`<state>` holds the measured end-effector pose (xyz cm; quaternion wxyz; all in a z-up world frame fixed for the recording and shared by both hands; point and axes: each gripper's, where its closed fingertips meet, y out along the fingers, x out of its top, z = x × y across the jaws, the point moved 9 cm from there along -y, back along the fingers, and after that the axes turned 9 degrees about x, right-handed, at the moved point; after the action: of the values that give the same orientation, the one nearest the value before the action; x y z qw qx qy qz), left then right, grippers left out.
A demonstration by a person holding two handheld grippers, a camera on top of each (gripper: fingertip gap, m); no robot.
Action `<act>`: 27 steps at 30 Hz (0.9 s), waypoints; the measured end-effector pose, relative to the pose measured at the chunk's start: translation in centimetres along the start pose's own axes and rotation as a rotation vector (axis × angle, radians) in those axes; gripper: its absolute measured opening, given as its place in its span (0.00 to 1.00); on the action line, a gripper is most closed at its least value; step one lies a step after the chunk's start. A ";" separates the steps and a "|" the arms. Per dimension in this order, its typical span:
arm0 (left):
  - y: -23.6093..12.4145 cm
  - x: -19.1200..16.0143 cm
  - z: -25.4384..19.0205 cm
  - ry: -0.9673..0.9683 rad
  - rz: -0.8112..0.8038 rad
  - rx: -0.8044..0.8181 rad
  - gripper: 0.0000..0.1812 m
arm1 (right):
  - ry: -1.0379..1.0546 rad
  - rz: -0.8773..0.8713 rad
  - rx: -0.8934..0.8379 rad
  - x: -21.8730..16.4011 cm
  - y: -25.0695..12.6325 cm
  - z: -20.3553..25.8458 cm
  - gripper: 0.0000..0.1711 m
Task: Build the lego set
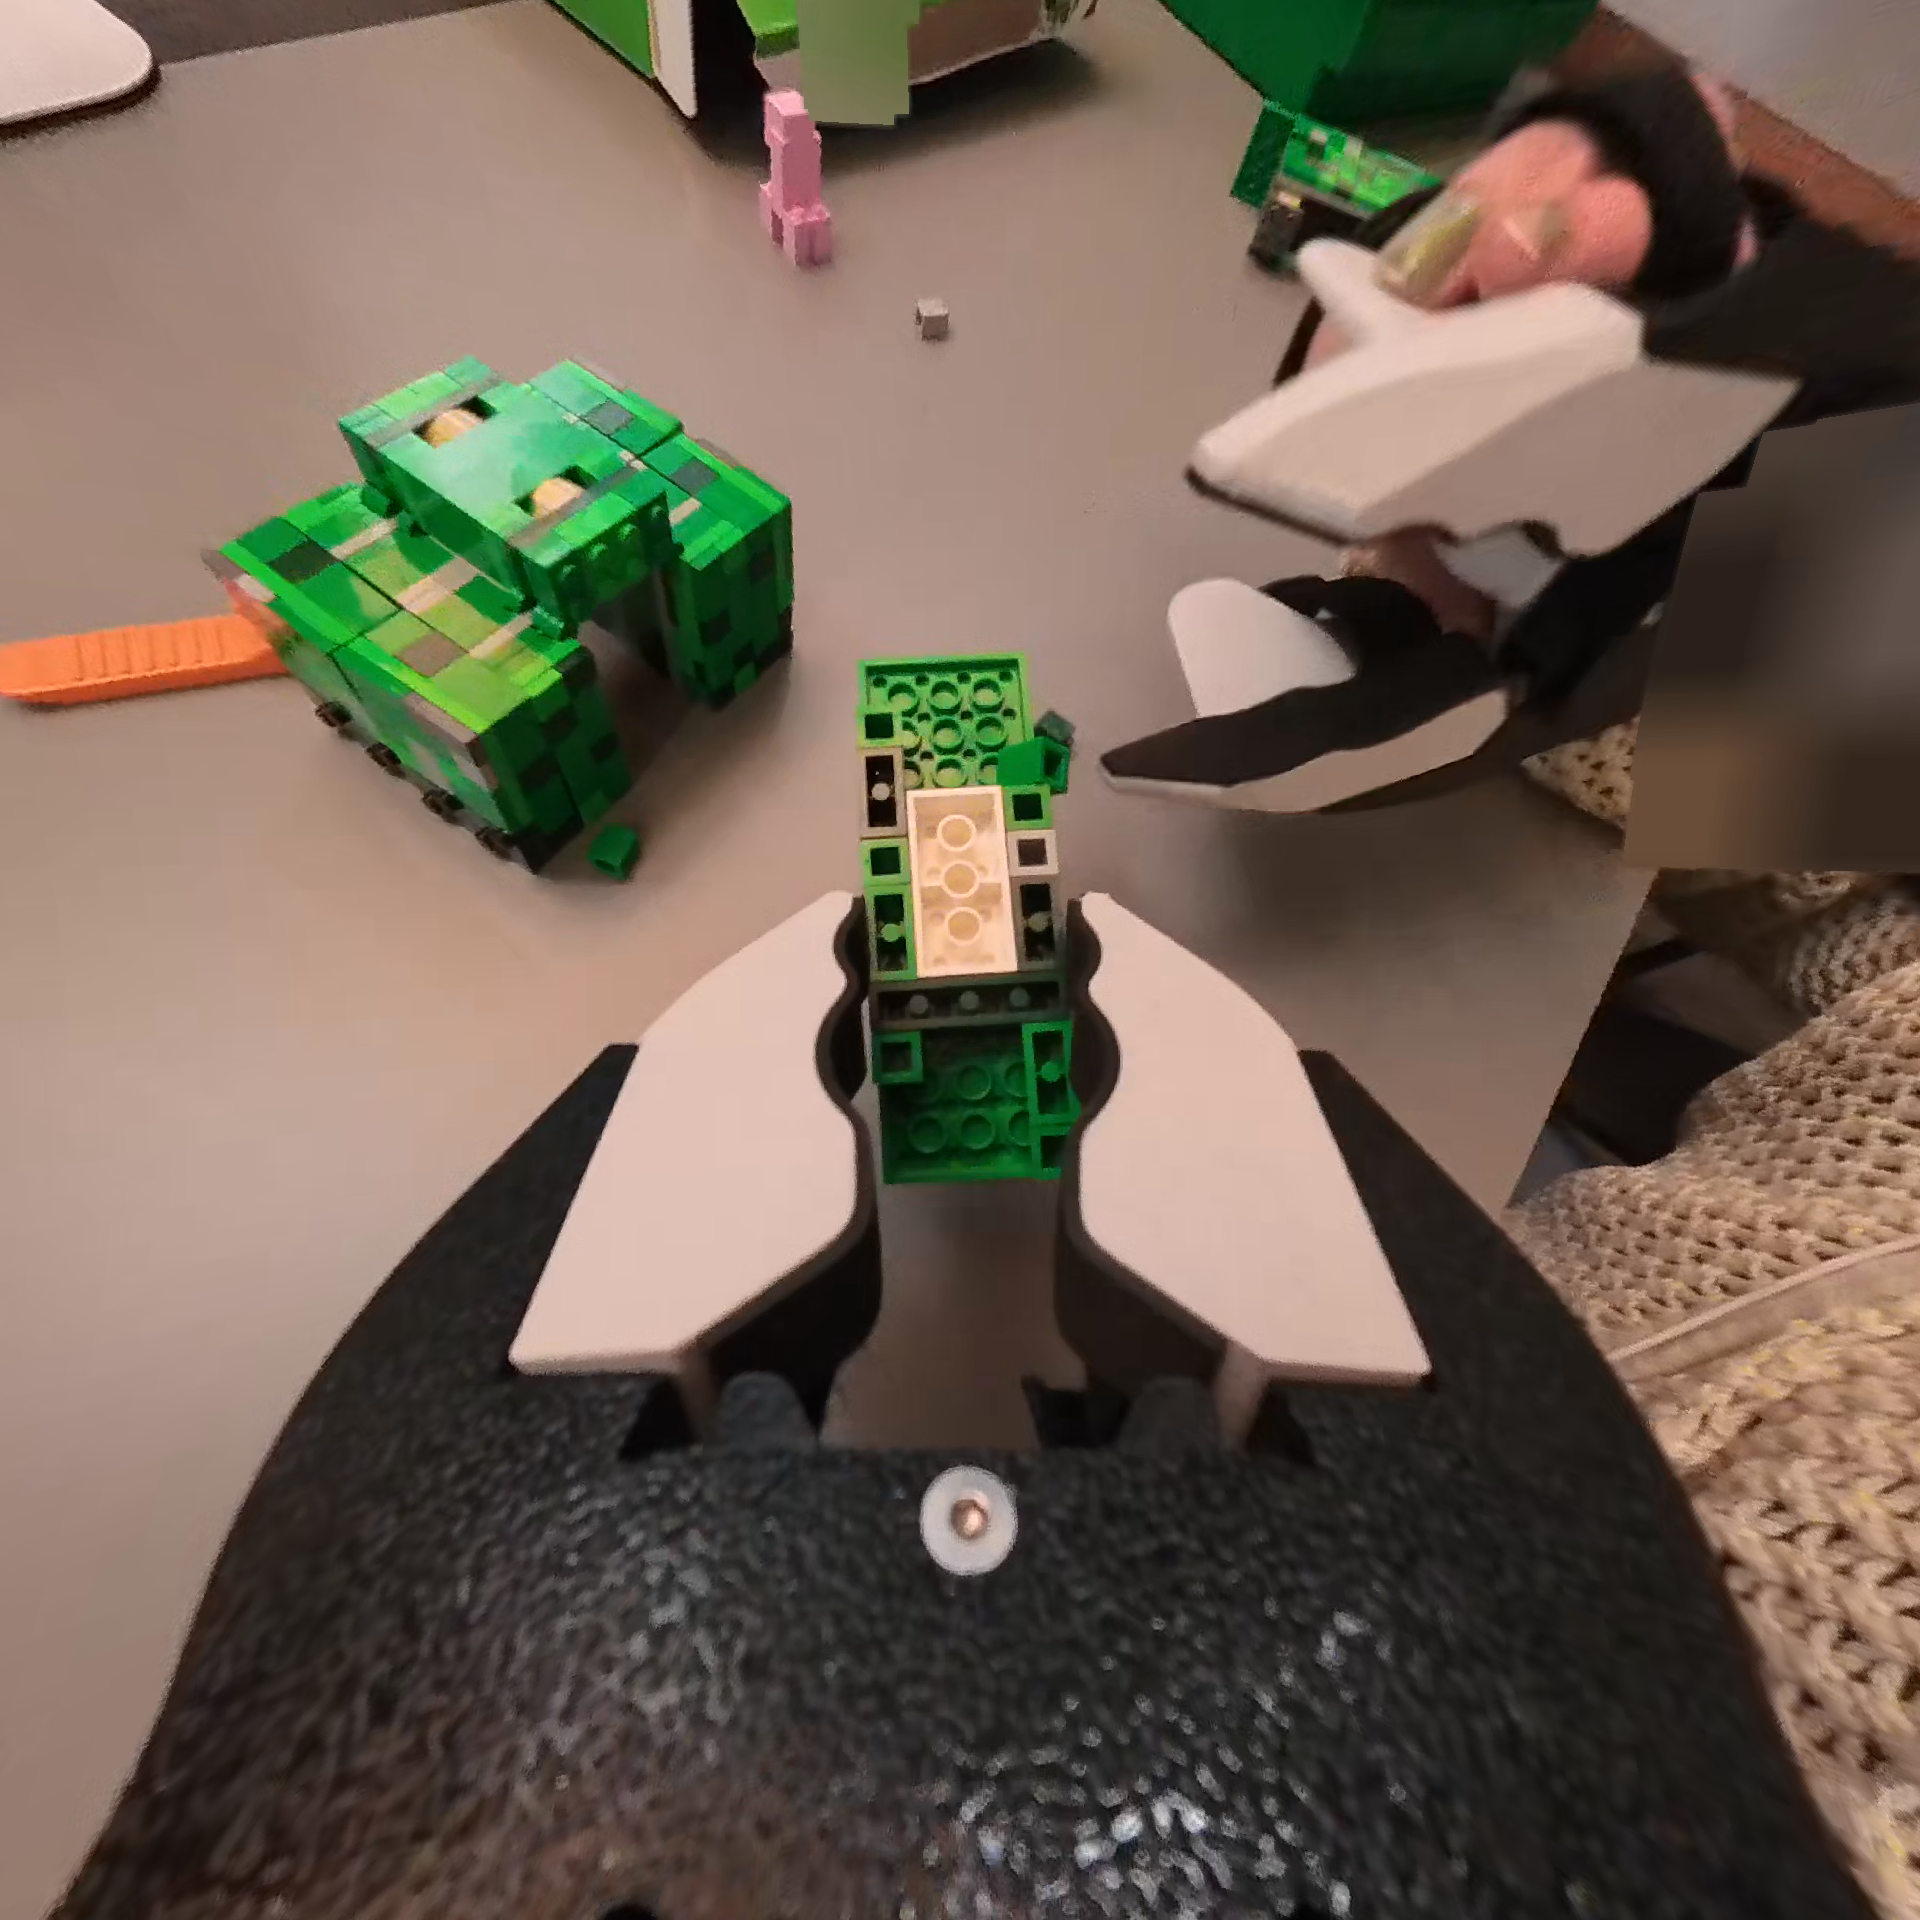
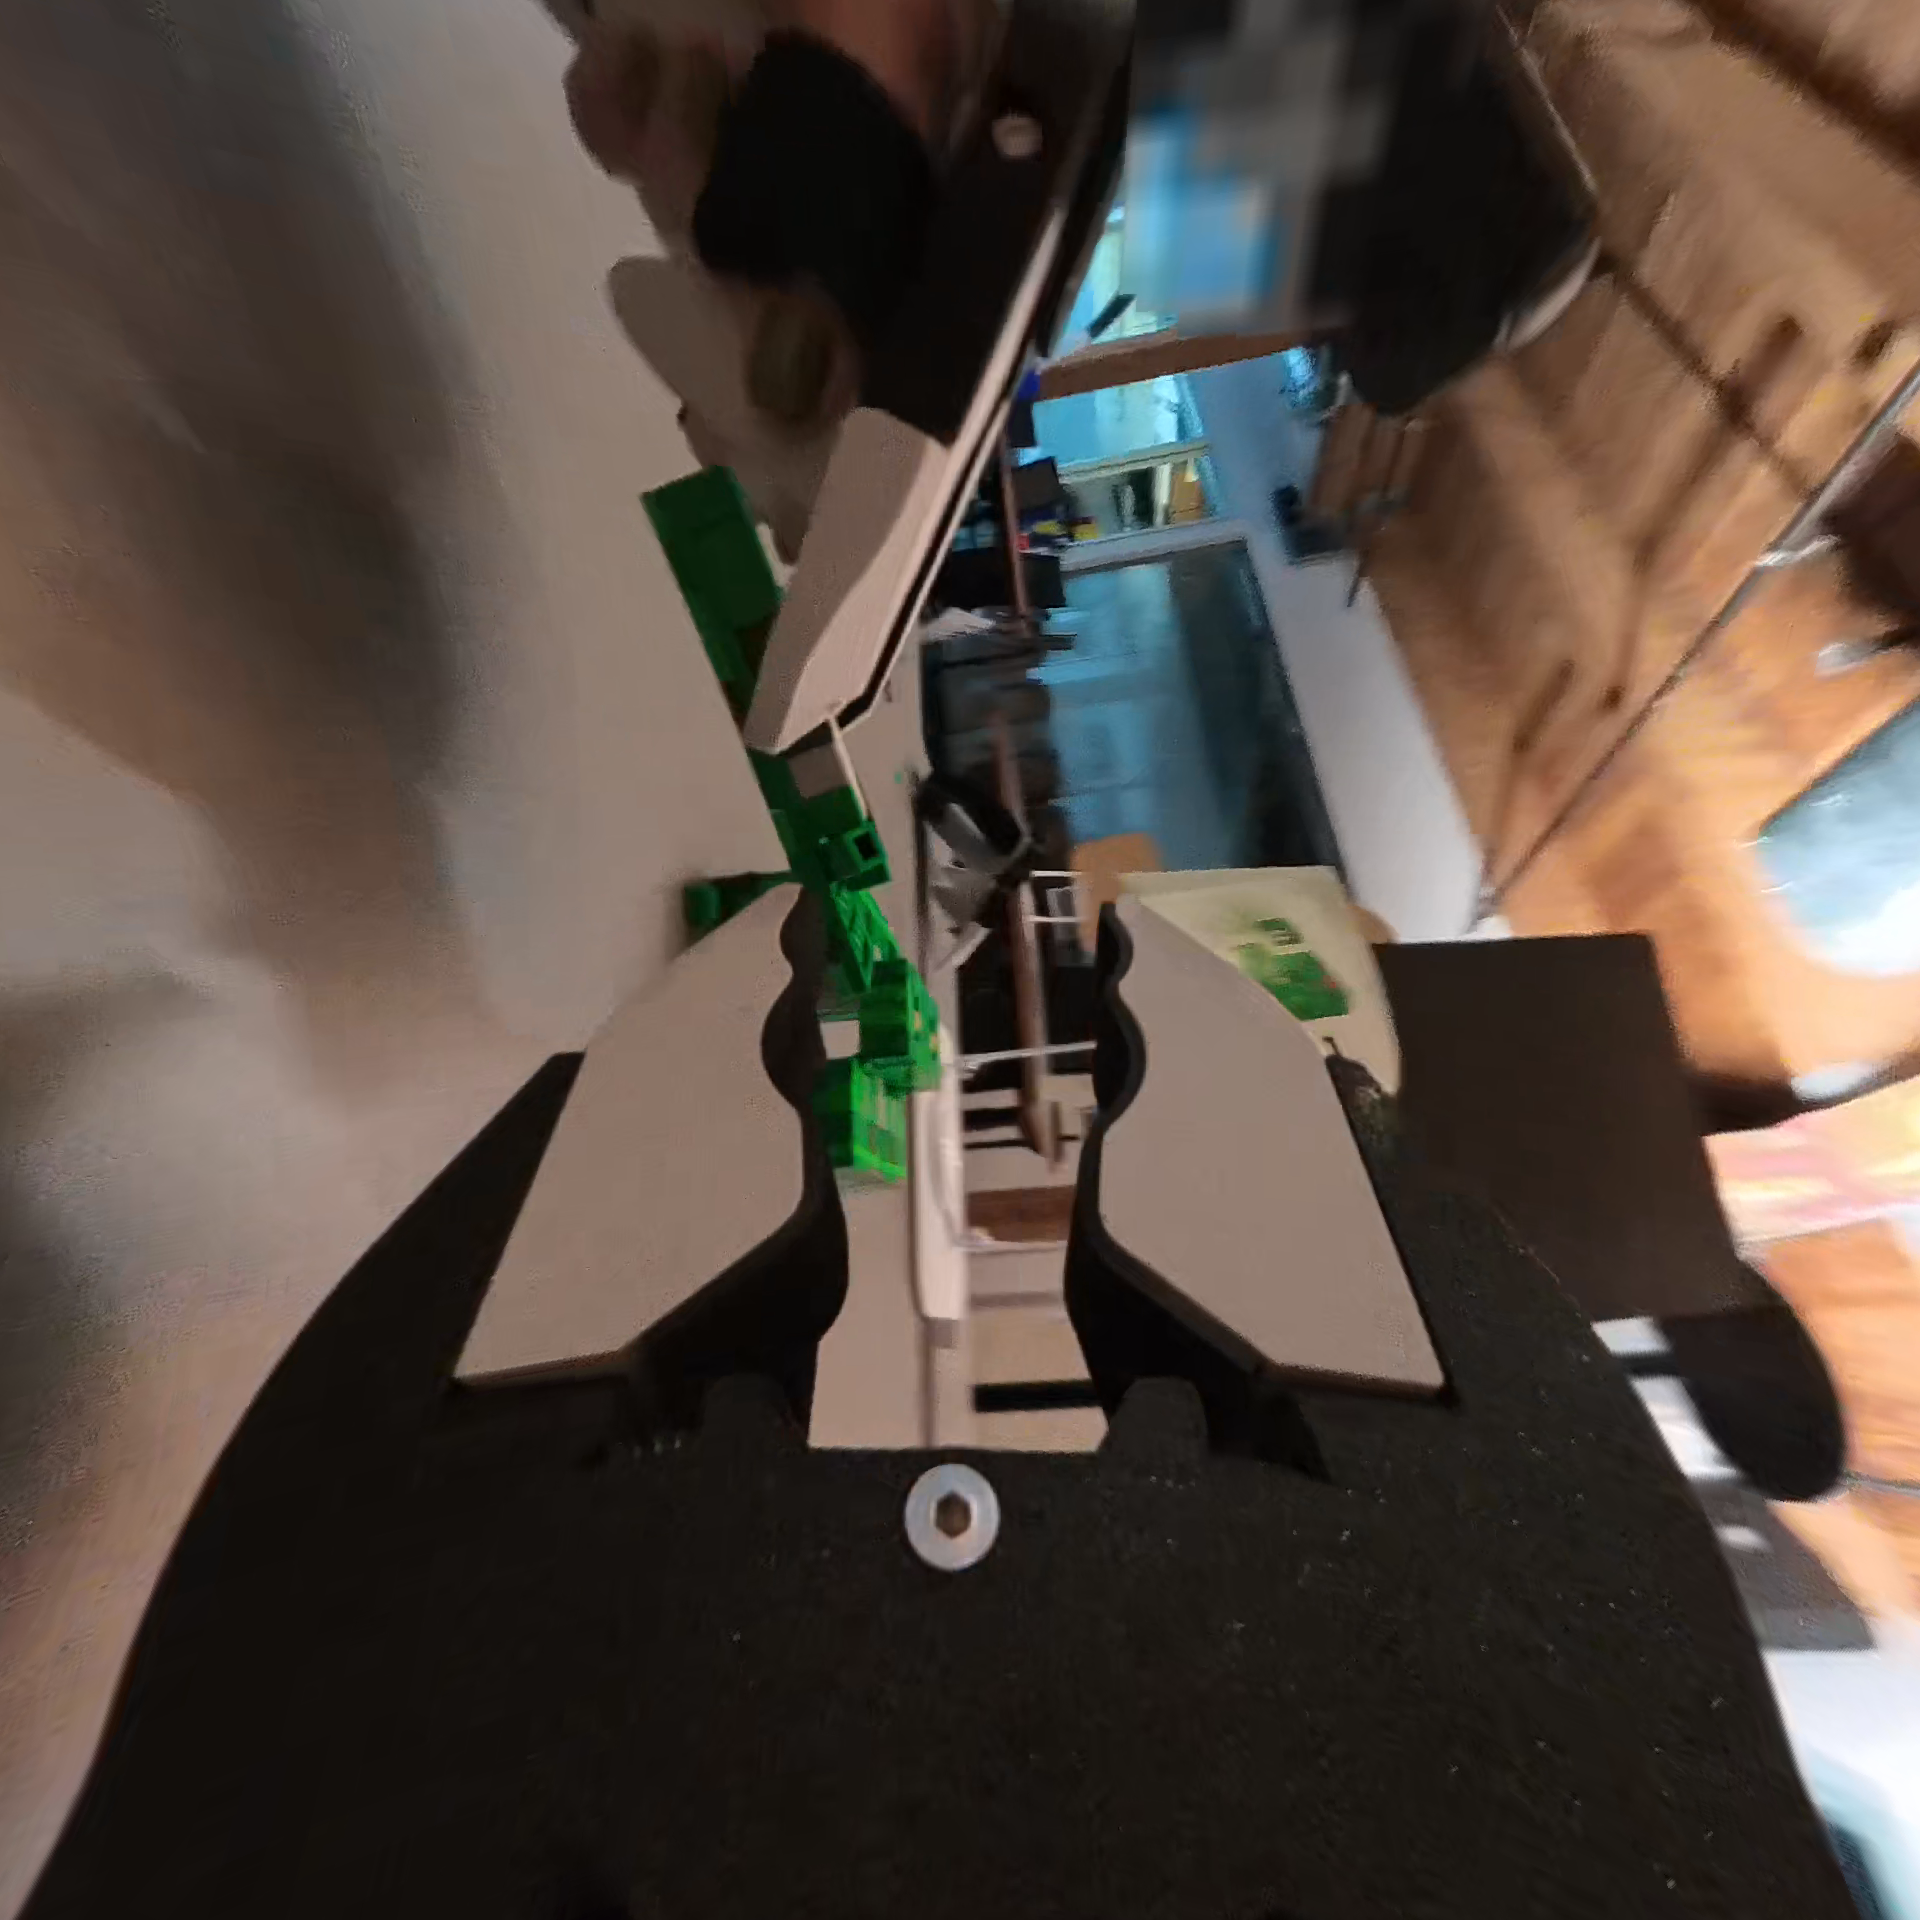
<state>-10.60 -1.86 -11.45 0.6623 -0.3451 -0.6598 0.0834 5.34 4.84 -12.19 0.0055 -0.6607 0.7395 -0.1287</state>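
Note:
My left gripper (image 1: 966, 920) is shut on a long green Lego panel (image 1: 945, 717) with a white plate (image 1: 958, 883) on its upturned underside, held above the grey table (image 1: 312, 1039). A small green brick (image 1: 1037, 767) sits at the panel's right edge. My right gripper (image 1: 1148, 623) is open and empty, its lower fingertip just right of that brick. In the blurred, rolled right wrist view my right gripper (image 2: 951, 925) stands open beside the green panel (image 2: 831, 831). The left gripper's fingers (image 2: 831, 582) clamp the panel there.
A large green Lego build (image 1: 499, 613) stands at the left with an orange brick separator (image 1: 135, 655) behind it. A loose green brick (image 1: 613, 852), a small grey piece (image 1: 933, 319), a pink figure (image 1: 795, 177) and green boxes (image 1: 1371, 52) lie farther off. A knitted sleeve (image 1: 1766, 1299) is at the right.

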 end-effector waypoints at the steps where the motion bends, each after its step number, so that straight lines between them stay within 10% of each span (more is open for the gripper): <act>1: -0.1 0.2 0.0 -0.011 -0.001 -0.010 0.20 | -0.053 0.017 -0.006 0.1 0.0 0.2 0.28; 27: 0.4 1.0 -0.8 -0.056 -0.013 -0.114 0.20 | -0.212 0.098 -0.015 0.2 0.9 1.5 0.11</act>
<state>-9.60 -1.28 -10.79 0.6232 -0.3755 -0.6842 0.0509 4.71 4.50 -13.84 0.0851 -0.6335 0.7673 -0.0521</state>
